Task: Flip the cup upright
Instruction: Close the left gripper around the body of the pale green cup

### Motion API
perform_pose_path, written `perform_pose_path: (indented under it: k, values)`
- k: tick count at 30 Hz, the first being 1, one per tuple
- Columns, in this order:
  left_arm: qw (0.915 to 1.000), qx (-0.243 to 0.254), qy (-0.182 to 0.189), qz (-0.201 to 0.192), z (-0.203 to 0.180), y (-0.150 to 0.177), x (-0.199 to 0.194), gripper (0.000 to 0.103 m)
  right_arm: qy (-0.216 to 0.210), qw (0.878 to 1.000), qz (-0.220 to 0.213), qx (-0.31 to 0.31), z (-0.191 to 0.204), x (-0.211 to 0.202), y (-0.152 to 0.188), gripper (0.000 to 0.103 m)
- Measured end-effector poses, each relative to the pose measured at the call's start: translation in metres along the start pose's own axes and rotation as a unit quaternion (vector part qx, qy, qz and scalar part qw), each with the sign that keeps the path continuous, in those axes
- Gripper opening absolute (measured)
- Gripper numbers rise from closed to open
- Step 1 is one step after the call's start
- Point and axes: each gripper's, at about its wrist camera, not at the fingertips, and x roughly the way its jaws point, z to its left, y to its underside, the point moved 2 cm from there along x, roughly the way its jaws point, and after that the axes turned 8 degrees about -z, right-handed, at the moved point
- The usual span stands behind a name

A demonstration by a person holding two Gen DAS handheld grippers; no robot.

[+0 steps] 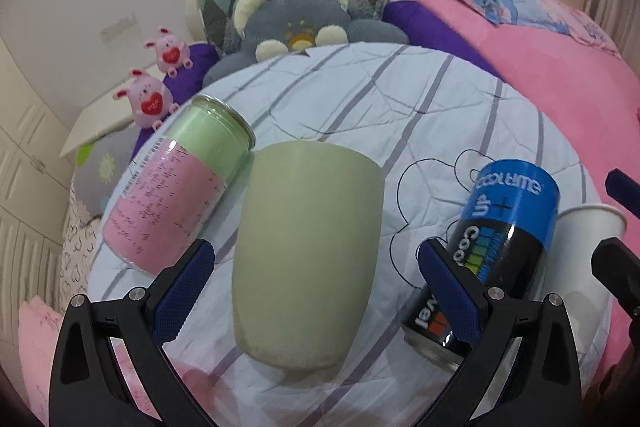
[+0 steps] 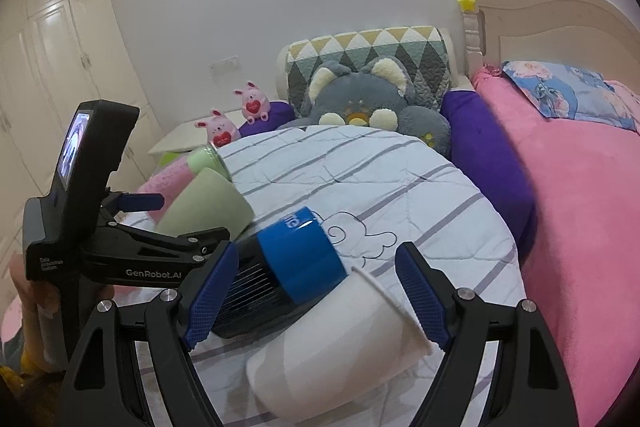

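We hold our left hand-held gripper (image 1: 316,283) with its jaws spread wide, one blue pad on each side of the green cup (image 1: 308,259) and neither touching it. Our right hand-held gripper (image 2: 316,299) is likewise wide apart, off to the right of that cup, its blue pads (image 2: 420,295) gripping nothing.

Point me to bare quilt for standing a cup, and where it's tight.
Free: striped quilt beyond the green cup, up to the grey plush. Crowded: the near row, where pink-green jar, green cup, blue can and white paper cup lie close together.
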Motion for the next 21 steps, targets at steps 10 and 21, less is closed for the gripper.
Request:
perform_pose_path:
  k: [10, 21]
  values:
    - [0.998, -0.04, 0.018, 0.045, 0.013, -0.002, 0.017, 0.083, -0.003, 1.0, 0.017, 0.015, -0.007, 0.007, 0.005, 0.082]
    - [0.9986, -0.021, 0.012, 0.048, 0.008, -0.003, 0.014, 0.083, 0.001, 1.0, 0.02, 0.017, -0.009, 0.006, 0.005, 0.082]
